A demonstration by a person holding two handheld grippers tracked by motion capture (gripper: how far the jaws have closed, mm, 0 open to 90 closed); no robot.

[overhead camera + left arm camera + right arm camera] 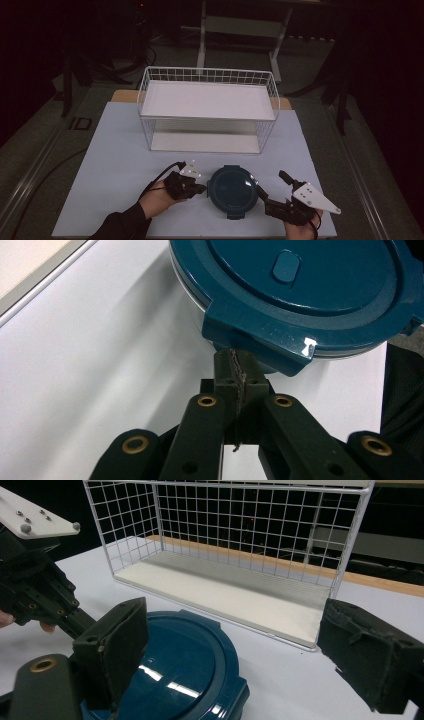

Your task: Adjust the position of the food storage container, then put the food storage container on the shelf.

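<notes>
1. The round container with the dark teal lid (232,191) stands on the white surface (115,165), in front of the white wire shelf rack (207,107) and between the two grippers.
2. The left hand-held gripper (199,188) is clenched with nothing between its jaws; in the left gripper view its closed tips rest under the lid's clip tab (260,342).
3. The right hand-held gripper (272,192) is released, its jaws wide apart; one pad (112,650) stands over the lid edge, the other beside the container.
4. The step seems to be taking hold of the container. I would place the right jaws around the rim, close them slowly, and keep the left tips steady so it does not slide.
</notes>
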